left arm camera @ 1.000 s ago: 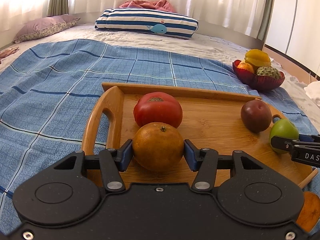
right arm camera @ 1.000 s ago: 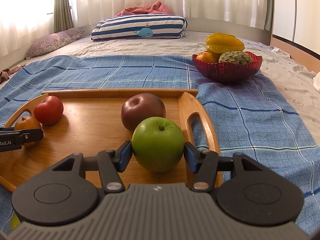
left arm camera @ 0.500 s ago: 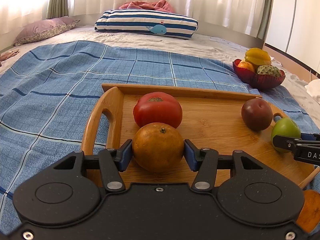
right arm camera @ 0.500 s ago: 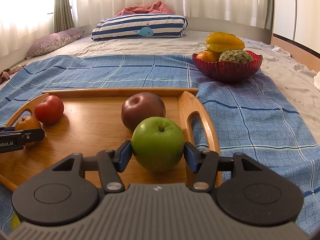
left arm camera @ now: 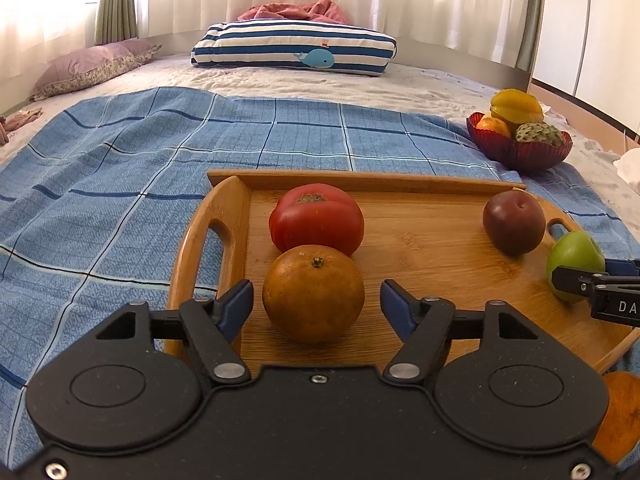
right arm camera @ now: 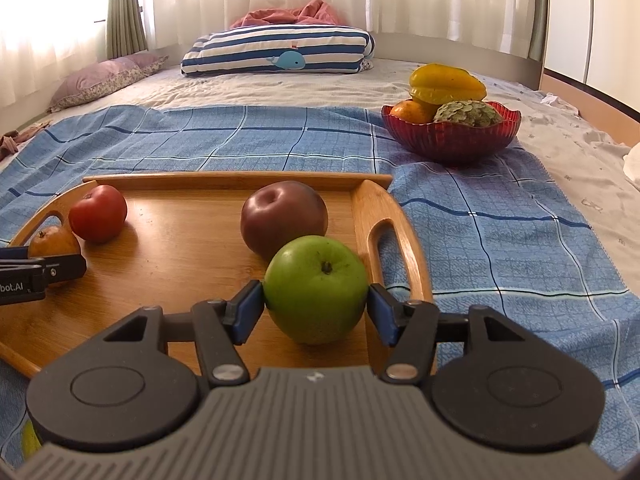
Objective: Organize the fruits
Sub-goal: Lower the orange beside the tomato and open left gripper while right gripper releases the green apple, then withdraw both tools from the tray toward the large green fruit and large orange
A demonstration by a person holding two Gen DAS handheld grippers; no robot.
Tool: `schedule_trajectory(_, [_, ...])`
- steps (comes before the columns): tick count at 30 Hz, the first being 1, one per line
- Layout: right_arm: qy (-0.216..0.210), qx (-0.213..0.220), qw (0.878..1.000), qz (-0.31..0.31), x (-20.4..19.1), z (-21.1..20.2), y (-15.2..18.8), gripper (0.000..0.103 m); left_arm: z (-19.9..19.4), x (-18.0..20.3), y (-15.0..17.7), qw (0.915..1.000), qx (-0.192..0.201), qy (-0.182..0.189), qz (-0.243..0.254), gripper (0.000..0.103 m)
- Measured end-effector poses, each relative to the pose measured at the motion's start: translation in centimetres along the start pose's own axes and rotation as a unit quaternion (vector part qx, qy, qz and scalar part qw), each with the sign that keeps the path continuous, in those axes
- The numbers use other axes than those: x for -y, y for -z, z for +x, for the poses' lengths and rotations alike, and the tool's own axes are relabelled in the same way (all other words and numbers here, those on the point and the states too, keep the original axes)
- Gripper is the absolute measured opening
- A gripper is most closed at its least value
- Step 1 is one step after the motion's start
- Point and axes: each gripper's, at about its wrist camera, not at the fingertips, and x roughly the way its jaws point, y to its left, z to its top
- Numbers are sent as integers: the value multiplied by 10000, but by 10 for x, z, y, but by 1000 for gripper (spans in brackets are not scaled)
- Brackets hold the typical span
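A wooden tray [left arm camera: 432,248] lies on the blue checked cloth. On it an orange [left arm camera: 314,294] rests in front of a red tomato [left arm camera: 316,218]. My left gripper [left arm camera: 316,304] is open, its blue pads apart from the orange on both sides. A dark red apple [right arm camera: 284,216] sits at the tray's right side. My right gripper [right arm camera: 316,304] is shut on a green apple [right arm camera: 316,288] that rests low over the tray [right arm camera: 168,248] beside its right handle.
A red glass bowl [right arm camera: 452,136] with a starfruit, an orange and a scaly green fruit stands beyond the tray to the right. A striped whale pillow [right arm camera: 280,50] and a purple pillow [right arm camera: 104,78] lie at the far end of the bed.
My left gripper has opened and let go of the orange, which now rests on the tray. The right gripper still holds the green apple in the same place.
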Motion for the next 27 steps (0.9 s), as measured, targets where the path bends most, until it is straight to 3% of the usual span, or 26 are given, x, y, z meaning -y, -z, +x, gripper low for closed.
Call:
schedule_trajectory(13, [-81, 45, 9999, -121, -5, -10, 6, 85, -17, 2, 4, 9998, 169, -56, 4, 86])
schedule_trajectory(27, [-305, 234, 9992, 113, -5, -42, 21, 97, -65, 7, 19, 9987, 431, 267, 33, 94])
